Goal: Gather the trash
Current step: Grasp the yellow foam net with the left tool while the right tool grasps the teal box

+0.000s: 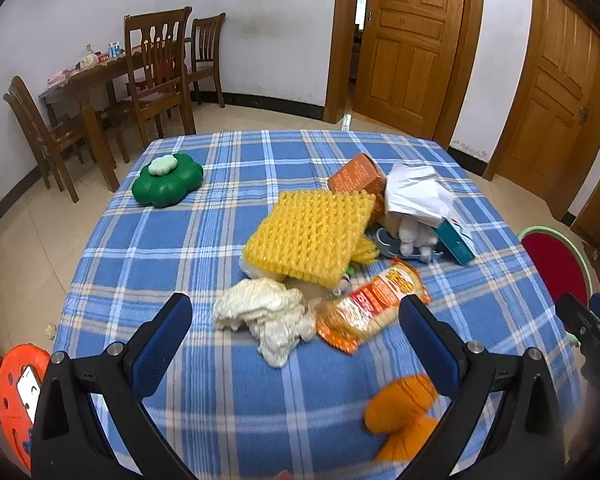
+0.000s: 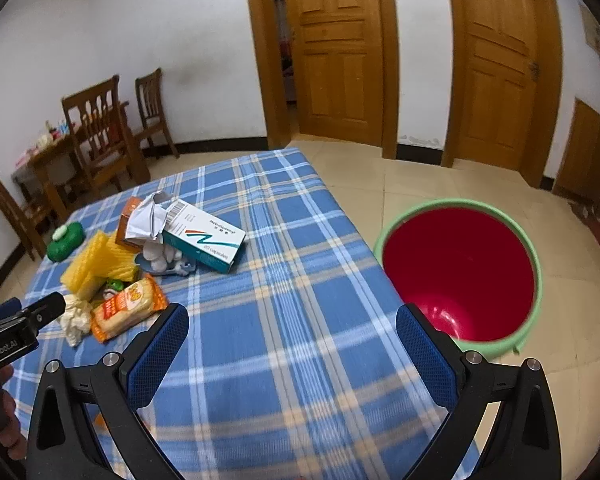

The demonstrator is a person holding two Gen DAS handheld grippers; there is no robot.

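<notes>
We're hovering over the blue plaid table [image 1: 228,208], and our left gripper [image 1: 296,320] is spread wide with nothing between its blue pads, a crumpled white tissue [image 1: 268,320] lying on the cloth right between the fingers as we look along them. Just beside the tissue sits an orange snack wrapper [image 1: 370,304], and behind both a yellow foam net [image 1: 312,232] leans over the heap. Further back, an orange carton [image 1: 356,176] and a teal-and-white box [image 2: 208,244] with torn white paper. An orange peel [image 1: 404,416] lies close in, blurred. Our right gripper [image 2: 292,340] is also wide open and empty, above the table edge, and off the table's right side the red bin with a green rim [image 2: 460,276] stands on the floor. A green clover-shaped container [image 1: 168,186] sits apart, far left.
</notes>
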